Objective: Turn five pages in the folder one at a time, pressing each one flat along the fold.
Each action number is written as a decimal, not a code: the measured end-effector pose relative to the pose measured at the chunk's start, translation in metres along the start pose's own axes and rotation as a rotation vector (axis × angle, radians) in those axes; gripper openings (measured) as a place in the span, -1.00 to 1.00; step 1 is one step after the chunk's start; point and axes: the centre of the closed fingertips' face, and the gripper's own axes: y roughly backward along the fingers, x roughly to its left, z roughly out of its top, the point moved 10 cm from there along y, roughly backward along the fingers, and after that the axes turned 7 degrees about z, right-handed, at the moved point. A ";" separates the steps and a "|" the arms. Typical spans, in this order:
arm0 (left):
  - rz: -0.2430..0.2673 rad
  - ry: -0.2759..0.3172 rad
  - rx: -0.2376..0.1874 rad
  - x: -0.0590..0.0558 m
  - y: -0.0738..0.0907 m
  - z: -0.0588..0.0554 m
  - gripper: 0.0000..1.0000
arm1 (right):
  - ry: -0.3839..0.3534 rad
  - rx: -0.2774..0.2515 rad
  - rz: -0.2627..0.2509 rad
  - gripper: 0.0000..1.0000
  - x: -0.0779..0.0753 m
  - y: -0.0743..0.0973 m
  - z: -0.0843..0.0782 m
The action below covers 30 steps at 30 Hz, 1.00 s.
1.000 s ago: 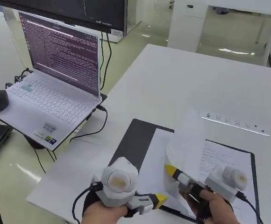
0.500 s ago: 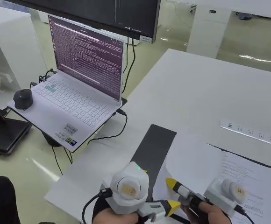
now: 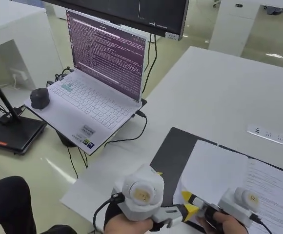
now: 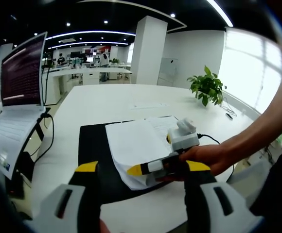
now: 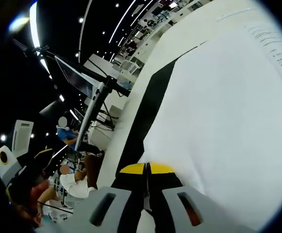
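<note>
The right gripper (image 5: 147, 168) pinches the page (image 3: 214, 170) by its near edge; the left gripper (image 4: 143, 167) gapes wide, empty. The black folder (image 3: 173, 151) lies at 5 o'clock, the laptop (image 3: 92, 97) at 10, its text unreadable.

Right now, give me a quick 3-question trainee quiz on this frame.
1. True or false: the right gripper has its jaws shut on a page.
2. Multiple choice: the left gripper is A) open, holding nothing, B) shut on the page, C) shut on a cable.
3. Short answer: which device with a lit screen sits left of the folder, off the table?

Key: 1 true. 2 A. 3 the laptop.
</note>
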 end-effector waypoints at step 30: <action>0.007 -0.010 0.094 0.000 -0.036 -0.027 -0.01 | 0.114 -0.076 0.143 -0.13 0.013 0.063 0.021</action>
